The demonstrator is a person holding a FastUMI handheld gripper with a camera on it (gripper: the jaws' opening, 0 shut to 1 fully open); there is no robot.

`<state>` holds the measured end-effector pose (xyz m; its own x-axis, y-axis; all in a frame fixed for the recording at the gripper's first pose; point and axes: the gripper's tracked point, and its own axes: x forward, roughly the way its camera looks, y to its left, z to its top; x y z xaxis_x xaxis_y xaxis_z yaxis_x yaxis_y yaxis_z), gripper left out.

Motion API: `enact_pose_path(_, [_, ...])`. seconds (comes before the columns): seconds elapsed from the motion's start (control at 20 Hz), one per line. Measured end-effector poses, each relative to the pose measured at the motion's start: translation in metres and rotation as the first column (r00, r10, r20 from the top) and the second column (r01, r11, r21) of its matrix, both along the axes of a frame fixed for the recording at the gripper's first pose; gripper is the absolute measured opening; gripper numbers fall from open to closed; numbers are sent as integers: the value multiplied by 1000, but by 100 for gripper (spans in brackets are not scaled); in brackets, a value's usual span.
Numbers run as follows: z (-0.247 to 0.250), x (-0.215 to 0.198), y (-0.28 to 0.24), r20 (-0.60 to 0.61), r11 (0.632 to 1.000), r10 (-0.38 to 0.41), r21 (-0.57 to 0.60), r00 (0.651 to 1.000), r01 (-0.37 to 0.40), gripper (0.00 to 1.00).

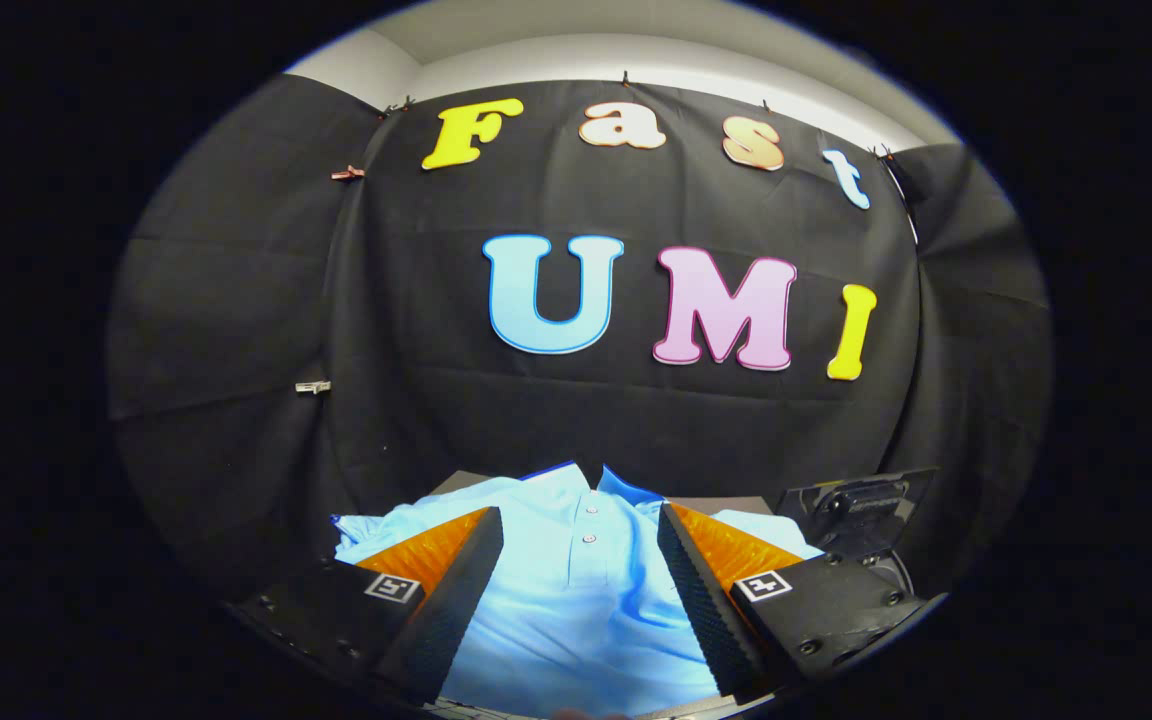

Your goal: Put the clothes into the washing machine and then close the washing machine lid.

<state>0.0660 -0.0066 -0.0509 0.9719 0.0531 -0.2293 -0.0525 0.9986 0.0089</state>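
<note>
A light blue polo shirt [576, 590] lies spread flat on a surface just below and ahead of the fingers, its collar and button placket pointing away toward the black cloth wall. My gripper [581, 530] hovers over the shirt's chest with its two fingers wide apart, one on each side of the placket. Nothing is held between them. To the right, beyond the right finger, stands a dark machine part [856, 505], possibly the washing machine's lid or panel; too little of it shows to tell.
The black cloth booth wall [236, 320] rises close behind the shirt and wraps around both sides. A dark surface edge [716, 503] shows behind the shirt's collar.
</note>
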Motion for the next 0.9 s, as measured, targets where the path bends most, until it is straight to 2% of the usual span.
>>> enact_pose_path(0.25, [-14, 36, -12, -37, 998, -2, -66, 999, -1, 98])
enact_pose_path(0.4, [-42, 48, -5, -144, 998, 25, -56, 989, -34, 98])
enact_pose_path(0.45, [-51, 50, -3, -185, 997, 32, -56, 982, -43, 98])
enact_pose_path(0.55, [-71, 49, -14, -248, 996, -6, -83, 969, -15, 99])
enact_pose_path(0.65, [-97, 50, -15, -350, 997, -18, -72, 936, -8, 98])
enact_pose_path(0.75, [-104, 55, -10, -395, 1000, 1, -16, 918, -8, 98])
enact_pose_path(0.9, [-107, 55, -7, -454, 999, 34, 5, 890, -35, 94])
